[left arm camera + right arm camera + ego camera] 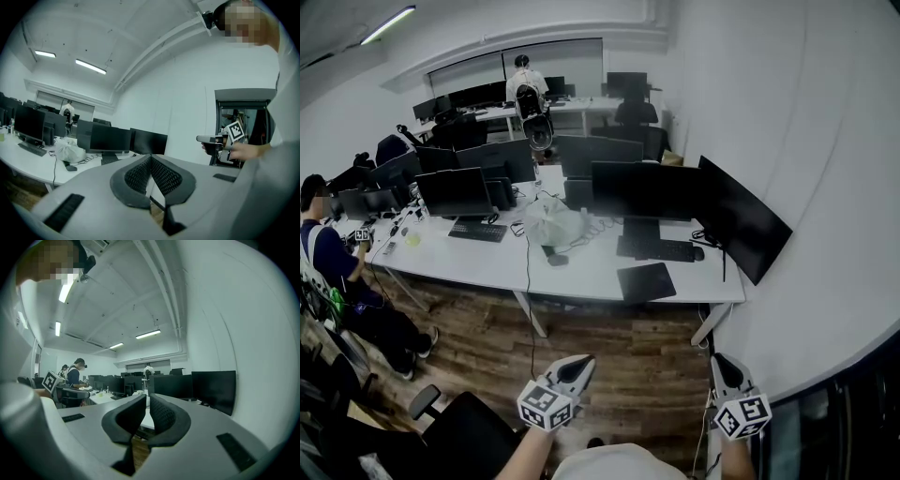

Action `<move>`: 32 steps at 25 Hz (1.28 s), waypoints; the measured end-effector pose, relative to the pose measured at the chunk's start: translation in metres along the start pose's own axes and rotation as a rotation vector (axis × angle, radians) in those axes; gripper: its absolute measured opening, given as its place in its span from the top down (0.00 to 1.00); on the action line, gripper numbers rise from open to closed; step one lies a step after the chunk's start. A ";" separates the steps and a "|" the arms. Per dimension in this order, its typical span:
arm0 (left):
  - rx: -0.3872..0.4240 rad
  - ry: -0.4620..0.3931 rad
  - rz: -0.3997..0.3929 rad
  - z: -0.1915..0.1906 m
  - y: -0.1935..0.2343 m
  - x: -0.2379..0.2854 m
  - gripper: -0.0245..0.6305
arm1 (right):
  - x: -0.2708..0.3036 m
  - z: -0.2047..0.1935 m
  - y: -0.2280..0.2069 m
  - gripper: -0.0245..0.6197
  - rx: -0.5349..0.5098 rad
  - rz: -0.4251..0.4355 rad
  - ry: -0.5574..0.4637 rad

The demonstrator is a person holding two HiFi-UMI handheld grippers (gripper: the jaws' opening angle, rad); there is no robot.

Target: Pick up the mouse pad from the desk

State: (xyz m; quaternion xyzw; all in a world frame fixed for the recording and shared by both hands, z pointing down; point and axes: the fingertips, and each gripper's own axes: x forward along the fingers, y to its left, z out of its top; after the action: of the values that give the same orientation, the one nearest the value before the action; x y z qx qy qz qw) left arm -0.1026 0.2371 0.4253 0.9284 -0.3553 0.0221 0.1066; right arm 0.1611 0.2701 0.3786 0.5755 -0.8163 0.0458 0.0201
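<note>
- Mouse pad (645, 281) lies flat and dark at the front edge of the white desk (581, 274), just in front of the keyboard (661, 249); both grippers hang well apart from it, over the wooden floor; the pick looks not yet begun
- Left gripper (581, 362) has its jaws together with nothing between them; the right gripper (718, 362) is likewise closed and empty
- Closed jaws arriving at the pad would only shove it; it could slide into the keyboard or off the desk's edge; they need parting before contact
- Thin and flat, the pad gives little to bite; a lower jaw may scrape the desk instead of getting under; the front edge seems the easier place to pinch
- An angled monitor (741, 220) stands near on the right; a wide reach by the right gripper could knock it
</note>
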 end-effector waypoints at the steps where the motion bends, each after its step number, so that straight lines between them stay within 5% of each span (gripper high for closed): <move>1: -0.002 0.001 0.001 -0.001 0.001 -0.001 0.94 | 0.000 -0.001 0.001 0.88 0.001 0.002 0.001; 11: -0.020 0.011 0.000 -0.009 0.013 -0.013 0.94 | 0.005 -0.001 0.020 0.69 0.014 0.007 0.012; 32: -0.050 0.035 -0.077 -0.033 0.033 -0.037 0.94 | 0.009 -0.026 0.063 0.65 0.020 -0.065 0.036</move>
State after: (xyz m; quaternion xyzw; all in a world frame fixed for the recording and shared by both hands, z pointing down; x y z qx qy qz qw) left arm -0.1513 0.2445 0.4594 0.9379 -0.3180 0.0253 0.1366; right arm 0.0987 0.2854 0.4016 0.6011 -0.7961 0.0636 0.0305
